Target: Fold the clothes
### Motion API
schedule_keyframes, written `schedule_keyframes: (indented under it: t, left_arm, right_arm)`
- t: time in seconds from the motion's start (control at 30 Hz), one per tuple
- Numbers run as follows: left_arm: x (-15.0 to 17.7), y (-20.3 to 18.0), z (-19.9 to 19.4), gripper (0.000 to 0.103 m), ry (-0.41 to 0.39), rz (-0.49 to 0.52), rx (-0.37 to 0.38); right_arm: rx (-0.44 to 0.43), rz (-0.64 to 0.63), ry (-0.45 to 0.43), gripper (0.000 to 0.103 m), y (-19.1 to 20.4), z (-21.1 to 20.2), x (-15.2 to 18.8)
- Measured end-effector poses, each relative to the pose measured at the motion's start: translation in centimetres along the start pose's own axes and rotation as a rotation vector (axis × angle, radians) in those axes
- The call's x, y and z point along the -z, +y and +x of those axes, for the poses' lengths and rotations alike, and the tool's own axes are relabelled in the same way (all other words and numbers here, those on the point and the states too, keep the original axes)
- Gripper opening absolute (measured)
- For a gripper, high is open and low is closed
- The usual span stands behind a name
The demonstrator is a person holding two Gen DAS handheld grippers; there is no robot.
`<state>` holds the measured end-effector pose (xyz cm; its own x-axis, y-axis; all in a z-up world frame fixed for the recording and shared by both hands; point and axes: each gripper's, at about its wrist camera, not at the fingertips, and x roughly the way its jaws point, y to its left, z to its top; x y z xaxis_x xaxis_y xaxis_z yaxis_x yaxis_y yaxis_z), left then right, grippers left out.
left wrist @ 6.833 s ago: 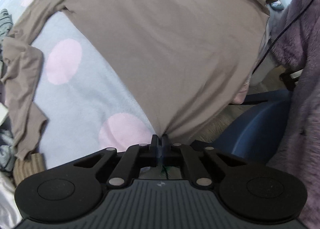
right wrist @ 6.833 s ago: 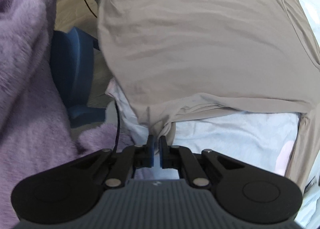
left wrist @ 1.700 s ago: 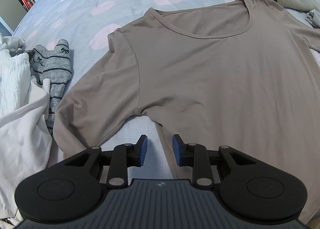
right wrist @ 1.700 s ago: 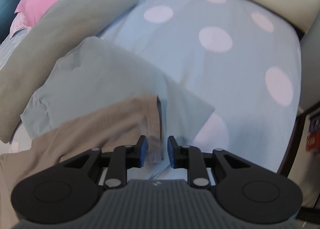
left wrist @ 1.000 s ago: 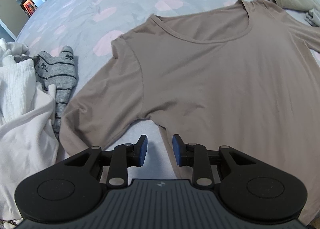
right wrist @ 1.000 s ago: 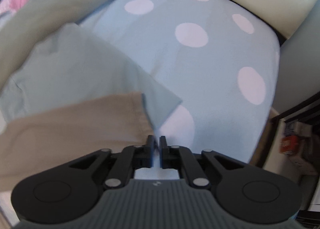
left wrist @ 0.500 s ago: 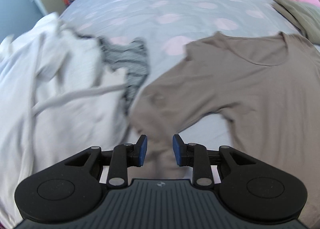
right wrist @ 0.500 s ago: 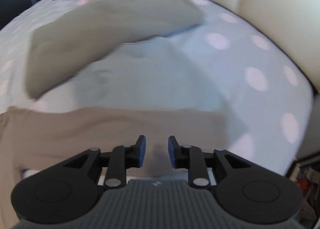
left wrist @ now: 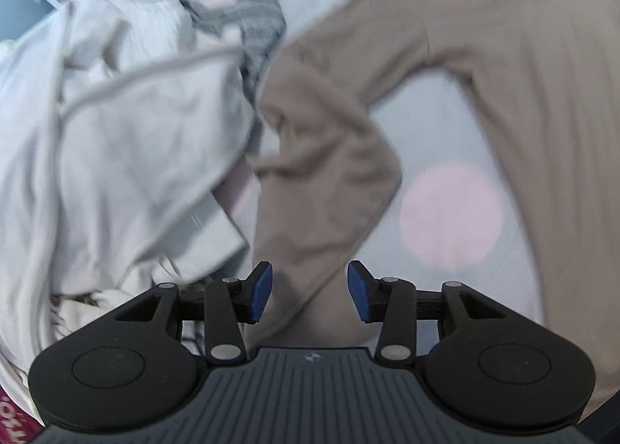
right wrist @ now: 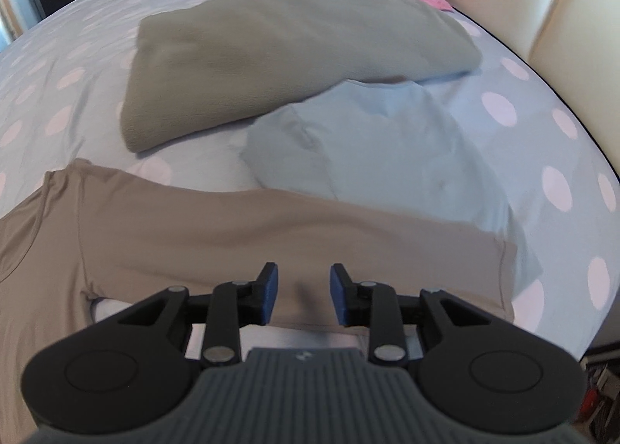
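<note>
Currently I read both grippers spread, jaws just opening: left gripper (left wrist: 309,297) over the taupe shirt (left wrist: 523,68) sleeve at 12 o'clock, right gripper (right wrist: 303,295) likewise, pinching nothing.

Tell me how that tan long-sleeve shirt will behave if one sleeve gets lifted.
The tan shirt is probably floppy: its left sleeve lies bent and rumpled. It is likely light, since the thin right sleeve lies flat, and would drape and trail.
</note>
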<state>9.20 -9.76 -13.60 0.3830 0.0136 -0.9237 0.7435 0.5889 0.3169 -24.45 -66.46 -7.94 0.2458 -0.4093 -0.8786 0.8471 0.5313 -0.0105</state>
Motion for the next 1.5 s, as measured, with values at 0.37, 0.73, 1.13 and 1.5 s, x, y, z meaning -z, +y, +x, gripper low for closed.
schedule_keyframes:
  t: [0.37,0.73,1.13,1.5]
  left_arm:
    - [-0.4,1.8,-2.1,0.000,-0.061,-0.132,0.136]
    - [0.5,8.7,-8.2,0.000,-0.190,-0.448,0.322]
    - [2.4,11.4,-4.4,0.000,-0.079,-0.542,0.027]
    - [3.9,11.0,-4.7,0.031,-0.057,-0.585,0.140]
  right_arm:
    - [0.018,0.023,0.027,0.033,-0.6,1.3,0.3]
    - [0.028,0.020,0.042,0.033,-0.5,2.0,0.3]
    - [0.026,-0.006,0.041,0.033,0.8,2.3,0.3]
    - [0.032,0.000,0.044,0.033,0.8,2.6,0.7]
